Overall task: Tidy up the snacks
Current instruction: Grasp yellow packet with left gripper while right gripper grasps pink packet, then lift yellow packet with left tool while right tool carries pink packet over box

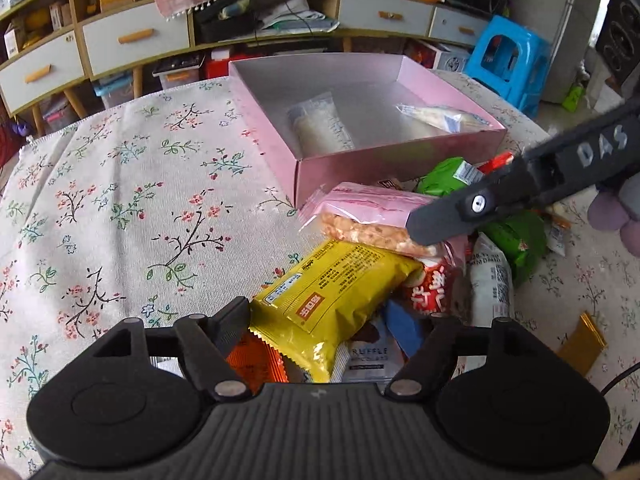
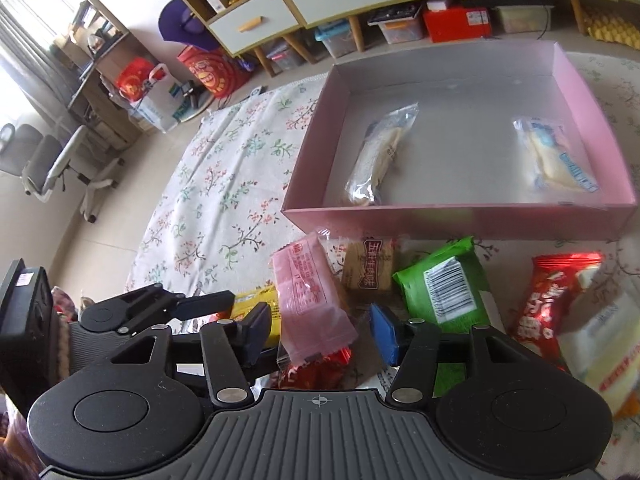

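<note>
Box (image 2: 460, 216) lies ahead of both sets of jaws with only two packets (image 2: 380, 156) inside, so most of the snack pile (image 1: 400, 264) is left to sort. The right gripper (image 2: 320, 336) gapes wide around the pink packet (image 2: 312, 300) without closing on it; the left gripper (image 1: 340, 332) spreads wide over the yellow packet (image 1: 336, 292), holding nothing.

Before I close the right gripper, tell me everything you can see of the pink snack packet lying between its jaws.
The pink snack packet is a flat plastic pillow pack: an opaque pink printed panel, clear film elsewhere, showing a pale orange puffed bar inside. It looks sealed. It lies tilted atop the pile just in front of the pink box, overlapping the yellow packet and a red wrapper. The right gripper is open, its jaws either side of the packet's near end; contact isn't clear.
</note>
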The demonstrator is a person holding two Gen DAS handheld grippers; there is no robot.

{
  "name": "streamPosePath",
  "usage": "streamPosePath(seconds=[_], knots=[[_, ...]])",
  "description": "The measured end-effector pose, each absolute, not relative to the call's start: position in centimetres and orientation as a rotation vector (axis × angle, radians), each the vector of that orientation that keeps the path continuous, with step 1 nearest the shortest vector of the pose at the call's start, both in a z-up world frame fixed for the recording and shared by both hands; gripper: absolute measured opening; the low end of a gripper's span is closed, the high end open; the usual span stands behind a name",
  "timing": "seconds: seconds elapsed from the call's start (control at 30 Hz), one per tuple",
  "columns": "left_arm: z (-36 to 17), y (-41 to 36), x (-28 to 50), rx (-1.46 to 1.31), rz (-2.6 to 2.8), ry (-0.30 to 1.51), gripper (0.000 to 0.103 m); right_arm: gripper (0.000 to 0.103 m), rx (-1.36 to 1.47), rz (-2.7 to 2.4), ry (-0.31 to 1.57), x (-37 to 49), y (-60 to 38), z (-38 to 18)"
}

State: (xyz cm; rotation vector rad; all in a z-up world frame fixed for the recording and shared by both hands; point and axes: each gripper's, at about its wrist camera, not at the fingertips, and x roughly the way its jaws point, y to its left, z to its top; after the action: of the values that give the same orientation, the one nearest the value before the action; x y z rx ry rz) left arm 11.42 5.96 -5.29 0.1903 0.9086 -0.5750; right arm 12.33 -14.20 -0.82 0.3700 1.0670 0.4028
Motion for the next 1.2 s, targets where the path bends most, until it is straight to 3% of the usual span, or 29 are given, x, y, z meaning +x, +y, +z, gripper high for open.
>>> streamPosePath(seconds=[0.2,0.33,0.73,0.8,0.87,1.2], knots=[[-5.4,5.9,11.5,0.179,-0.590,0.930,0.069,0.054,0.342,0.411,1.136,12.7,-14.3,-1.6],[-5.0,5.8,11.7,0.158,-0.621,0.969,0.067,0.073,0.354,0.424,1.082,12.5,-15.3,-0.4],[-4.9,5.0,12.1,0.170,-0.606,0.939,0.075,0.073,0.219,0.452,0.992,12.7,-12.5,0.3],[-5.0,4.8,12.3,0.173,-0.602,0.937,0.075,0.067,0.194,0.433,0.995,12.8,-12.1,0.0],[-5.1,4.5,12.5,0.176,-0.592,0.939,0.076,0.037,0.186,0.422,1.010,13.1,-12.1,-0.4],[-4.9,3.5,12.4,0.212,-0.512,0.949,0.069,0.033,0.323,0.388,1.005,12.4,-14.9,0.9]])
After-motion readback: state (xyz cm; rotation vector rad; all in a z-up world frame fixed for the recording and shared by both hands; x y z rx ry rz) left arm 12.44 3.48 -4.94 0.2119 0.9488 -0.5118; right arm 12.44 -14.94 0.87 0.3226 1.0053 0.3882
